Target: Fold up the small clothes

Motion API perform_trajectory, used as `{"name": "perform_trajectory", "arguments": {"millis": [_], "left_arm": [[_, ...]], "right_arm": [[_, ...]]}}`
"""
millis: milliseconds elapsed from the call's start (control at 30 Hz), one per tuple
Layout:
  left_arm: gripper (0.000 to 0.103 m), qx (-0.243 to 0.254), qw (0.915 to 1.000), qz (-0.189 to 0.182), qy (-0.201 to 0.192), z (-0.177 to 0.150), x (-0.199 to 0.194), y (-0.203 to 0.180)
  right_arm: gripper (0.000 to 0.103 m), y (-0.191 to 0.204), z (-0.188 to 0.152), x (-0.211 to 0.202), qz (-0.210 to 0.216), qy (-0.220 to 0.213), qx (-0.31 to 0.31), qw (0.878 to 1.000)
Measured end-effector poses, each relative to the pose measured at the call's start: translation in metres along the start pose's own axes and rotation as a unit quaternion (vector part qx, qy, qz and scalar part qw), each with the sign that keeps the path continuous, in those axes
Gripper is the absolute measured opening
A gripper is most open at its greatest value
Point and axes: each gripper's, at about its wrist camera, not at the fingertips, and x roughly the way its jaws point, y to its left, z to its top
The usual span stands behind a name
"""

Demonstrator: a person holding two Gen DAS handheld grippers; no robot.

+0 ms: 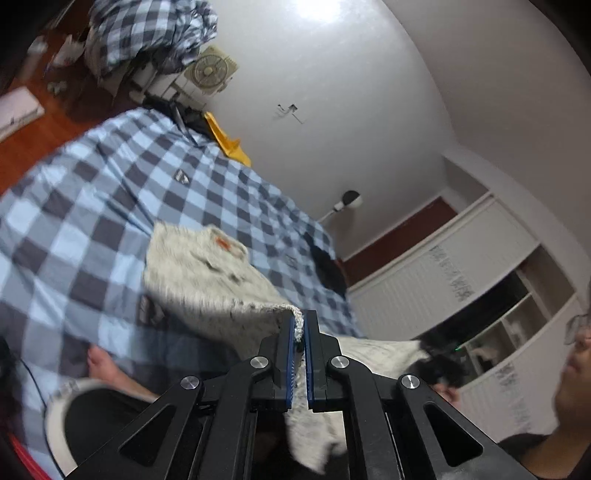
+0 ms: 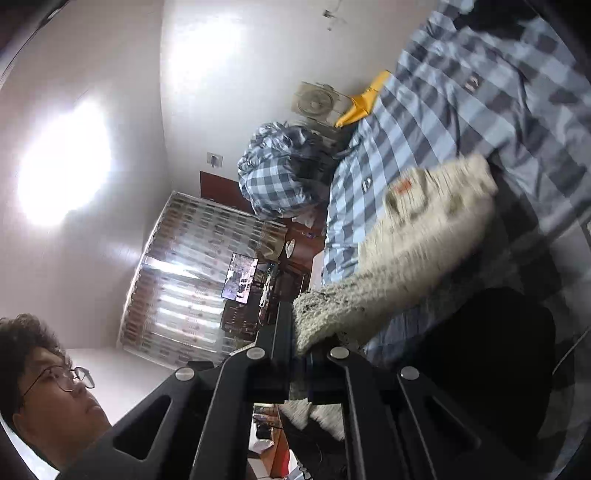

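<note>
Both hand-held grippers clamped on one garment: a fuzzy off-white knit top (image 1: 207, 273) with an orange patch, lifted off the bed (image 1: 92, 192) and hanging above its blue-and-grey checked cover. Left hand-held gripper (image 1: 300, 325): jaws closed tight, a thin hem edge pinched between the blue pads. Right hand-held gripper (image 2: 295, 332): jaws closed too, a thick bunched corner of the same top (image 2: 406, 258) gripped, fabric spilling over the jaw.

Top is blurred in both wrist views, so exact shape and which side faces up unclear. Rest of it droops toward the bed from the two held corners.

Likely step: carrying the held edge over for a fold. To do well: keep both corners level and spread apart so the edge stays taut, lay the free end on the bed first, match edge to edge before letting go. Right grip looks bulky, so watch for uneven slack on that side. Crumpled checked bedding (image 1: 147, 33) sits beyond the bed's far end, out of the way.
</note>
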Motion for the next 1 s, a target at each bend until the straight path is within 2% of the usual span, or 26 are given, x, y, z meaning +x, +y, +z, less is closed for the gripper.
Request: {"name": "perform_trajectory", "arguments": {"millis": [33, 100, 200, 267, 300, 367, 400, 433, 467, 500, 533, 567, 600, 633, 667, 700, 767, 800, 900, 933, 1000], "left_arm": [[0.004, 0.004, 0.9999, 0.007, 0.007, 0.009, 0.010, 0.003], [0.004, 0.007, 0.9996, -0.003, 0.028, 0.033, 0.038, 0.015], [0.004, -0.018, 0.9991, -0.003, 0.038, 0.085, 0.090, 0.042], [0.004, -0.025, 0.9990, 0.024, 0.029, 0.127, 0.127, 0.059], [0.004, -0.019, 0.9983, 0.045, 0.031, 0.150, 0.150, 0.069], [0.004, -0.023, 0.9947, 0.096, 0.029, 0.199, 0.201, 0.095], [0.004, -0.008, 0.9907, 0.129, 0.040, 0.219, 0.226, 0.106], [0.004, 0.006, 0.9807, 0.190, 0.045, 0.240, 0.253, 0.123], [0.005, 0.020, 0.9653, 0.257, 0.042, 0.257, 0.275, 0.138], [0.005, 0.044, 0.9467, 0.315, 0.049, 0.267, 0.290, 0.147], [0.005, 0.062, 0.9306, 0.356, 0.056, 0.275, 0.300, 0.152], [0.005, 0.076, 0.9212, 0.377, 0.058, 0.280, 0.306, 0.155], [0.005, 0.097, 0.9106, 0.396, 0.065, 0.282, 0.314, 0.157], [0.005, 0.108, 0.9059, 0.403, 0.074, 0.280, 0.319, 0.158], [0.006, 0.115, 0.9042, 0.403, 0.081, 0.276, 0.321, 0.157], [0.006, 0.127, 0.8993, 0.409, 0.090, 0.266, 0.324, 0.156], [0.006, 0.137, 0.8970, 0.408, 0.100, 0.244, 0.324, 0.153], [0.006, 0.134, 0.8992, 0.402, 0.108, 0.233, 0.324, 0.154], [0.006, 0.115, 0.9130, 0.370, 0.129, 0.191, 0.321, 0.149], [0.006, 0.114, 0.9144, 0.363, 0.138, 0.175, 0.320, 0.146], [0.006, 0.127, 0.9112, 0.353, 0.171, 0.139, 0.324, 0.137]], "right_arm": [[0.002, -0.004, 0.013, 0.009, -0.006, 0.000, 0.000, 1.000], [0.002, -0.022, 0.043, 0.029, -0.012, 0.003, 0.013, 1.000], [0.002, -0.052, 0.101, 0.065, -0.035, 0.001, 0.023, 0.999], [0.002, -0.074, 0.143, 0.090, -0.036, 0.001, 0.047, 0.998], [0.002, -0.085, 0.165, 0.101, -0.050, -0.005, 0.052, 0.997], [0.002, -0.110, 0.200, 0.118, -0.060, -0.018, 0.082, 0.995], [0.002, -0.129, 0.224, 0.133, -0.071, -0.021, 0.098, 0.992], [0.006, -0.148, 0.245, 0.145, -0.092, -0.027, 0.119, 0.988], [0.011, -0.171, 0.263, 0.154, -0.121, -0.032, 0.150, 0.981], [0.016, -0.203, 0.282, 0.162, -0.161, -0.046, 0.192, 0.967], [0.022, -0.219, 0.287, 0.157, -0.185, -0.082, 0.217, 0.955], [0.033, -0.230, 0.288, 0.148, -0.211, -0.127, 0.230, 0.941], [0.044, -0.235, 0.288, 0.142, -0.232, -0.153, 0.225, 0.934], [0.074, -0.236, 0.286, 0.140, -0.244, -0.156, 0.216, 0.932], [0.090, -0.237, 0.284, 0.141, -0.255, -0.147, 0.200, 0.935], [0.090, -0.237, 0.278, 0.145, -0.259, -0.128, 0.173, 0.942], [0.090, -0.237, 0.265, 0.154, -0.279, -0.086, 0.144, 0.946], [0.090, -0.236, 0.254, 0.160, -0.294, -0.059, 0.134, 0.944], [0.090, -0.226, 0.215, 0.174, -0.314, 0.014, 0.107, 0.943], [0.090, -0.218, 0.202, 0.181, -0.322, 0.037, 0.097, 0.941], [0.090, -0.205, 0.175, 0.201, -0.331, 0.084, 0.074, 0.937]]}}
